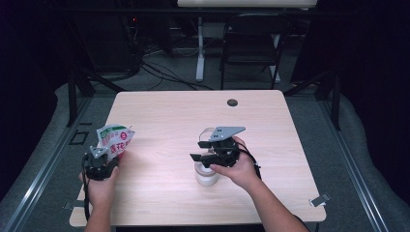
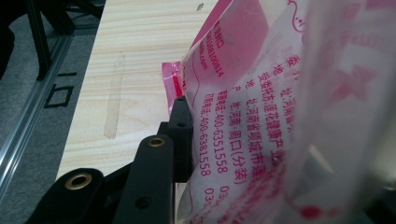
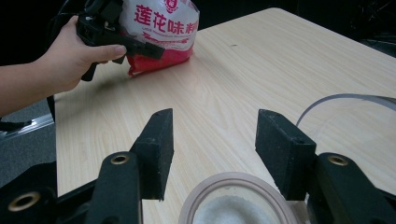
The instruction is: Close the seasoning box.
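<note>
**Operator:** Jaws first. State of each?

**Technician:** Right gripper [image 3: 212, 154]: jaws spread wide, nothing between them. They hang over the open jar [image 3: 236, 200], whose rim sits just below the jaw tips; white granules show inside. Left gripper [image 1: 99, 162]: jaws clamped on the bag [image 2: 261, 116], near its lower edge, one jaw flat against the printed film.

**Operator:** Locations on the table [image 1: 169, 111], high view?

**Technician:** Jar [image 1: 206, 175] stands at about 5 o'clock from table centre, under the right gripper [image 1: 216, 150]. Bag [image 1: 114, 139] is held tilted at about 8 o'clock, near the left edge, well apart from the jar. A clear curved lid-like part [image 3: 345, 100] lies just beside the jar at its 12 o'clock; what it is cannot be told for sure.

**Operator:** Step in hand?

**Technician:** Judged as preparation for a pour: bag gripped, jar open, contents not yet moving.

**Operator:** Next move?

**Technician:** Likely two actions. Close the right jaws on the jar to steady it. Carry the bag toward 3 o'clock until its mouth stands over the rim, then tip. Whether the bag's top is open cannot be told; verify before tipping.
</note>
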The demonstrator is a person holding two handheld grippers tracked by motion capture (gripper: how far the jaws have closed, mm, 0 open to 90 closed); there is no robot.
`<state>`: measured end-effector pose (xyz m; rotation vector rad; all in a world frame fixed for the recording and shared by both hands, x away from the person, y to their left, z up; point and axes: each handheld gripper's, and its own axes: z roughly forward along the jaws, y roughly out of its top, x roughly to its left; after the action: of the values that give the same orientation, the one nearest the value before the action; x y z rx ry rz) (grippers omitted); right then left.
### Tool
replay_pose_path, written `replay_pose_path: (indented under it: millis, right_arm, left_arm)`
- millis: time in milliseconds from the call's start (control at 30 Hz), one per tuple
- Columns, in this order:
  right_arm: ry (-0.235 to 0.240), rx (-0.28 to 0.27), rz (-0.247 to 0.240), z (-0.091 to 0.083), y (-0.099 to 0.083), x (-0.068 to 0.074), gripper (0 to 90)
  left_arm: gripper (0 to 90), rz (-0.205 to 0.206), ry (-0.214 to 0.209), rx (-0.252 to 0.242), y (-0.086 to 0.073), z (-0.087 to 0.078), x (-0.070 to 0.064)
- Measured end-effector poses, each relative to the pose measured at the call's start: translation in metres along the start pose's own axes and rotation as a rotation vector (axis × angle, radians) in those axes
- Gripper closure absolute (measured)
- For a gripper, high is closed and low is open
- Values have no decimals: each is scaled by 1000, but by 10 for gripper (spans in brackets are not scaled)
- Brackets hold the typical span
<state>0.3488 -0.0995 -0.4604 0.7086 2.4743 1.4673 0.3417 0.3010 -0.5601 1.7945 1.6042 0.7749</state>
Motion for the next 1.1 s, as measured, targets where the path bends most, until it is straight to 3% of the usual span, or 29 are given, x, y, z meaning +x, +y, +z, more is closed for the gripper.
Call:
replay_pose_path:
  millis: [267, 400, 467, 600, 700, 800, 1100]
  right_arm:
    - [-3, 6, -5, 1, 0, 0, 469]
    - [-5, 7, -7, 1, 0, 0, 468]
    - [-5, 8, -8, 1, 0, 0, 467]
    - [-7, 8, -9, 2, 0, 1, 466]
    - [-6, 9, -13, 2, 0, 1, 464]
    - [-10, 11, -12, 2, 0, 1, 463]
    - [-13, 12, -13, 3, 0, 1, 462]
  left_arm:
    - [645, -14, 8, -10, 1, -6, -2]
    - [503, -14, -6, -35, 2, -12, -6]
    - [411, 5, 6, -55, 3, -14, -9]
    - [325, 22, 30, -81, 3, -15, -14]
    - [320, 26, 27, -80, 4, -17, -17]
    - [320, 7, -13, -87, 5, -19, -19]
    - [312, 60, -40, -122, 8, -27, -33]
